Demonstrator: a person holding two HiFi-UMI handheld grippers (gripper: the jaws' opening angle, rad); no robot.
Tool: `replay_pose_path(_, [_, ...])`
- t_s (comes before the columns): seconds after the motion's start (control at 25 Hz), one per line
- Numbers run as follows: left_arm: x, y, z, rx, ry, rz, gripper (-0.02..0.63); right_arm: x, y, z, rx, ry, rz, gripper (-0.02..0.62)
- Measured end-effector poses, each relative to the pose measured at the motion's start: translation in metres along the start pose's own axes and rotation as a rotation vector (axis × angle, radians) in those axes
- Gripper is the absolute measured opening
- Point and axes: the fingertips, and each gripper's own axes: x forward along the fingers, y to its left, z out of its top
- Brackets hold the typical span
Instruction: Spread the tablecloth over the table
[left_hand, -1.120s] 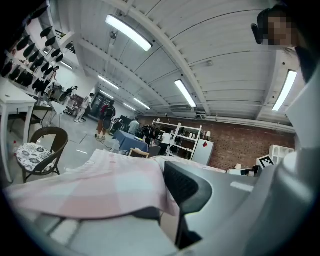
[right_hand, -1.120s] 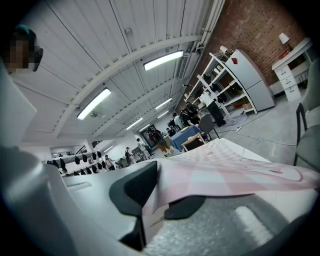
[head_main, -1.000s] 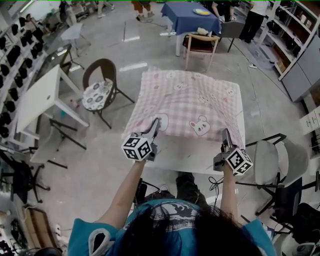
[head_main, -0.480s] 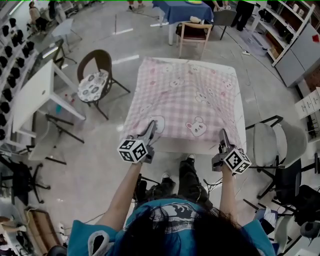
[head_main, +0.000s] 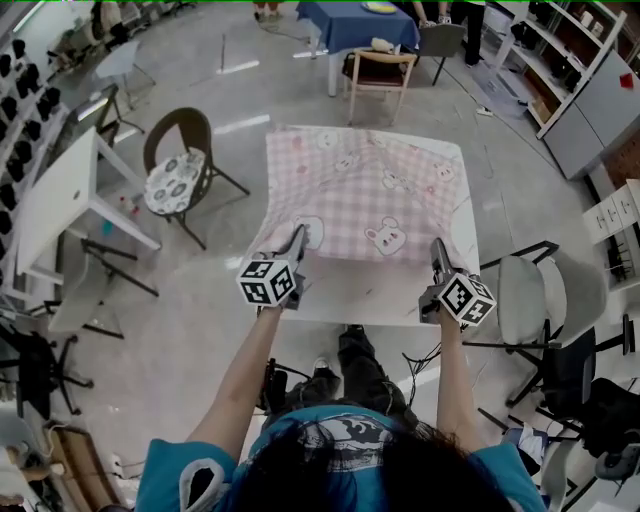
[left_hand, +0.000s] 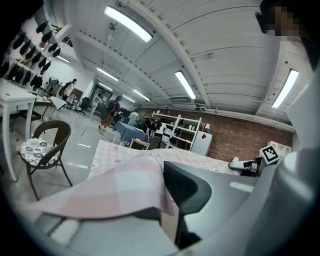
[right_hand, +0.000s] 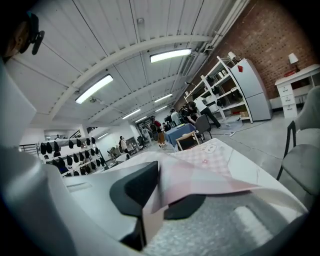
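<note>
Pinching tablecloth (head_main: 365, 195), left tongs (head_main: 298, 234), right tongs (head_main: 437, 246), part-covered

Tablecloth (head_main: 365, 190): one. Table (head_main: 345, 298): one. Tools: two, left tool (head_main: 297, 236), right tool (head_main: 437, 248).

right tool (right_hand: 159, 201), jaws just closing on pink checked tablecloth (right_hand: 202, 175)

Pink checked tablecloth (head_main: 365, 195) lies spread over the white table (head_main: 350, 298), its near strip bare.
</note>
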Motion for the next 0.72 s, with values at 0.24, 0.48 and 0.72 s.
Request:
replay_pose_path(0.24, [0.09,0.02,0.019,0.077,0.029,0.043,0.034,0.083,-0.039,0.034,-0.043,0.019,0.02,0.028])
replay_pose_path(0.48, [0.188,0.044,0.05,0.158,0.078,0.104,0.034,0.183,-0.075,0.075,-0.127,0.067,0.036,0.026])
replay_pose_path(0.72, [0.238,0.048,0.063,0.218,0.094,0.118,0.025,0.23,-0.092,0.101,-0.155,0.05,0.077,0.008])
